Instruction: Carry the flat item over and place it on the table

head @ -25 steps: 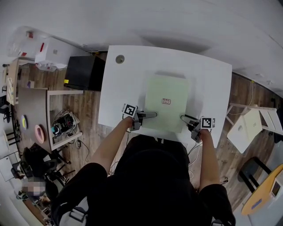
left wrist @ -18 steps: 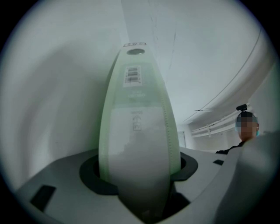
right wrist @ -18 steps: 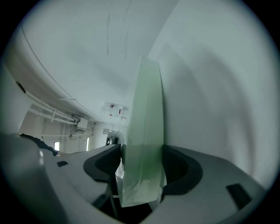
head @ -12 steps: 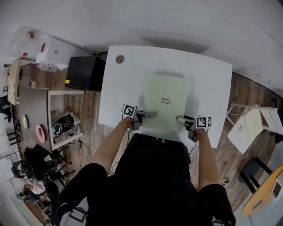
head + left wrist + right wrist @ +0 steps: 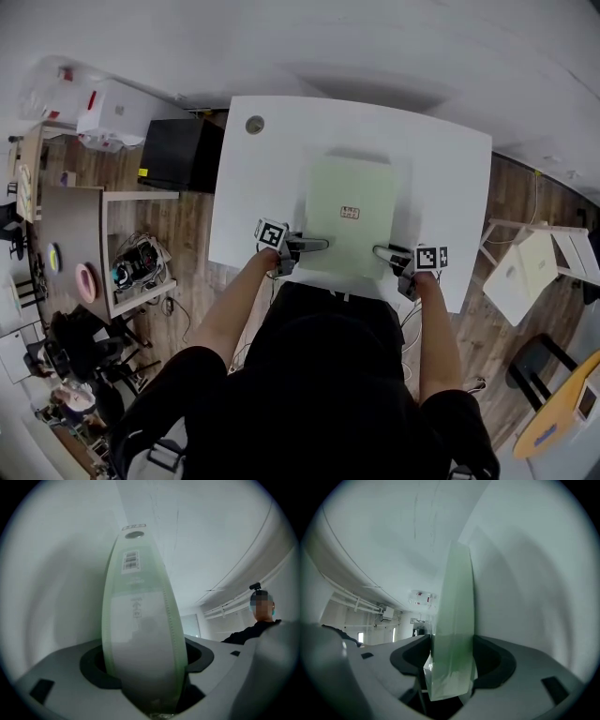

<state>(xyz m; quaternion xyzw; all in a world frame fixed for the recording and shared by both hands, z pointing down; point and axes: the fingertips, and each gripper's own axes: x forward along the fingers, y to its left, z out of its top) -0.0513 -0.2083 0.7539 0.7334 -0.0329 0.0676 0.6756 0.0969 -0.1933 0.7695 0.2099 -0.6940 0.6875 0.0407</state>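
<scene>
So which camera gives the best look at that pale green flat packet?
The head view: it shows the whole green packet lying on the white table. The left gripper view shows just its near end, bulging between jaws that have just been opening; the right gripper view shows only a thin edge between jaws.

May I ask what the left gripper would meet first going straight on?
The left gripper, its jaws just opening, straddles the pale green package on the table; the package's edge would likely meet the jaw throat first.

head view: steeply down on table (image 5: pixel 253 206) | gripper views: very close, edge-on to flat item (image 5: pixel 352 187) | shared: that item
</scene>
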